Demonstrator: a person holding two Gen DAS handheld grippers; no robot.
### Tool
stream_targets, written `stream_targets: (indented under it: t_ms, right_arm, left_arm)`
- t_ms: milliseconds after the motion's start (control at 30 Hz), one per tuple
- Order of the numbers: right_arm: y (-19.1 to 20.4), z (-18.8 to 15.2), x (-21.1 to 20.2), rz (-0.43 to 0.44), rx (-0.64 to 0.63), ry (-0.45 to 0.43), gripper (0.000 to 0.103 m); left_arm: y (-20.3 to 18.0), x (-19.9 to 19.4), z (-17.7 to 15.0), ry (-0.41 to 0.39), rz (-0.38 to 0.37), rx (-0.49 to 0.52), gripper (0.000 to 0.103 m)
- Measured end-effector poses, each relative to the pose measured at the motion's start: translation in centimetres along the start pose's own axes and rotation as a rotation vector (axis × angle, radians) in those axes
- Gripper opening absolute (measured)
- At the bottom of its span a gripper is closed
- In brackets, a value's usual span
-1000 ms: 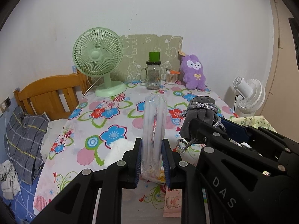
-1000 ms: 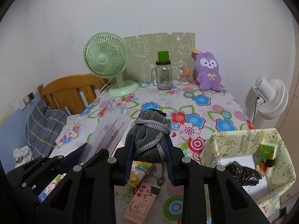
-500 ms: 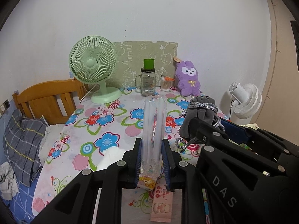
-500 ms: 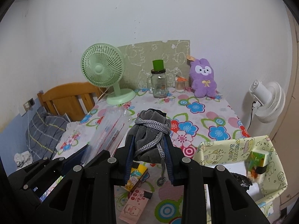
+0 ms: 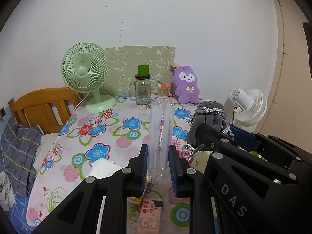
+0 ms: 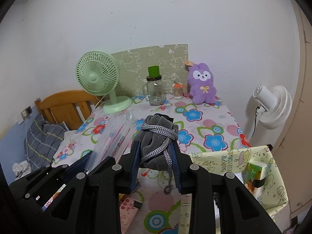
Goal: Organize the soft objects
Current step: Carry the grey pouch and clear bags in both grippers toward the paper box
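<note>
The bench (image 5: pixel 109 136) under its flowered cloth carries a green fan (image 5: pixel 85 74), a purple plush rabbit (image 5: pixel 186 86) and a glass jar (image 5: pixel 143 91) along the wall. At its right edge stands a yellow patterned box (image 6: pixel 234 159). The left claw (image 5: pixel 158 170) is clamped on a clear plastic packet (image 5: pixel 160 134), held upright above the bench. Just beside it, the right claw (image 6: pixel 156 167) grips a grey drawstring pouch (image 6: pixel 156 142), cord dangling below
</note>
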State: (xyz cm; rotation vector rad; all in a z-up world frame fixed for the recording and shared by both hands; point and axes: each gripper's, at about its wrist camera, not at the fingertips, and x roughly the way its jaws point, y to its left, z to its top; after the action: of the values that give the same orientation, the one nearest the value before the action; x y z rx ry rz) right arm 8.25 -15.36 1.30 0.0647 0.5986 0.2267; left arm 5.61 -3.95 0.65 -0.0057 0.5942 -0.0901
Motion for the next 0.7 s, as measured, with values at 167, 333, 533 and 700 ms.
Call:
stream_targets:
  t_ms: [167,333,533,700]
  right_arm:
    - [-1.1,0.1,-0.4,-0.008,0.003,-0.008,0.034]
    - [-2.4,0.0,-0.8,-0.020,0.019,-0.016,0.034]
    - [-4.1,-0.1,-1.2,-0.039,0.035,-0.021,0.034]
    - [-5.6,-0.3,-1.5,-0.055,0.053,-0.021,0.034]
  left_arm:
    - [-1.2,0.1,0.1,-0.005,-0.012,0.003,0.019]
    - [-2.5,0.2,0.2,-0.010,-0.024,0.014,0.019]
    - [-4.1,0.6,0.3,-0.008,-0.045,0.022,0.019]
    - [-5.7,0.8,0.3,-0.006,-0.062,0.042,0.019]
